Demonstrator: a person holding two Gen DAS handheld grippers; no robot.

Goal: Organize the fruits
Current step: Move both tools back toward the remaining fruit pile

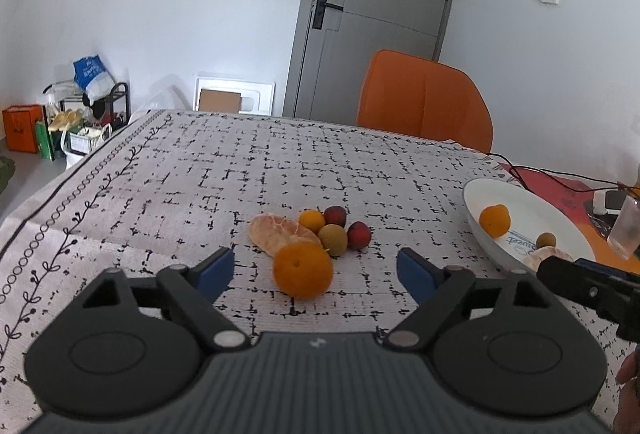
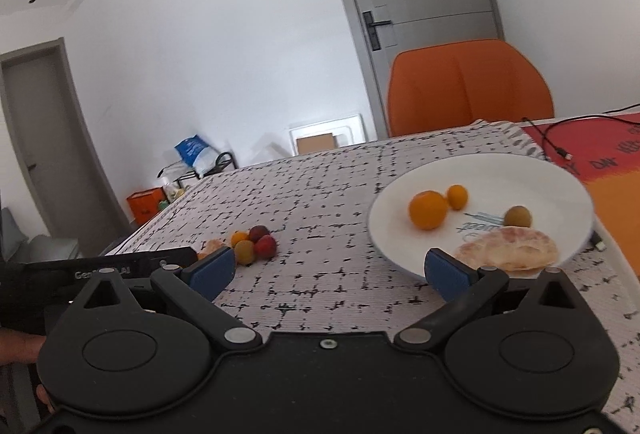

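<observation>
A heap of fruit lies on the patterned tablecloth: a large orange (image 1: 303, 271), a peeled citrus (image 1: 280, 234), a small orange (image 1: 312, 220), a greenish fruit (image 1: 333, 240) and two red fruits (image 1: 359, 235). My left gripper (image 1: 315, 274) is open, its jaws either side of the large orange, just short of it. A white plate (image 2: 540, 174) holds an orange (image 2: 427, 210), a small orange (image 2: 457, 196), a greenish fruit (image 2: 517, 217) and a peeled citrus (image 2: 508, 248). My right gripper (image 2: 328, 270) is open and empty at the plate's near left rim.
An orange chair (image 1: 424, 102) stands behind the table's far edge. A red and orange mat (image 2: 600, 154) with a black cable (image 2: 552, 138) lies right of the plate. A clear cup (image 1: 626, 230) stands at the far right. Clutter sits on the floor at left.
</observation>
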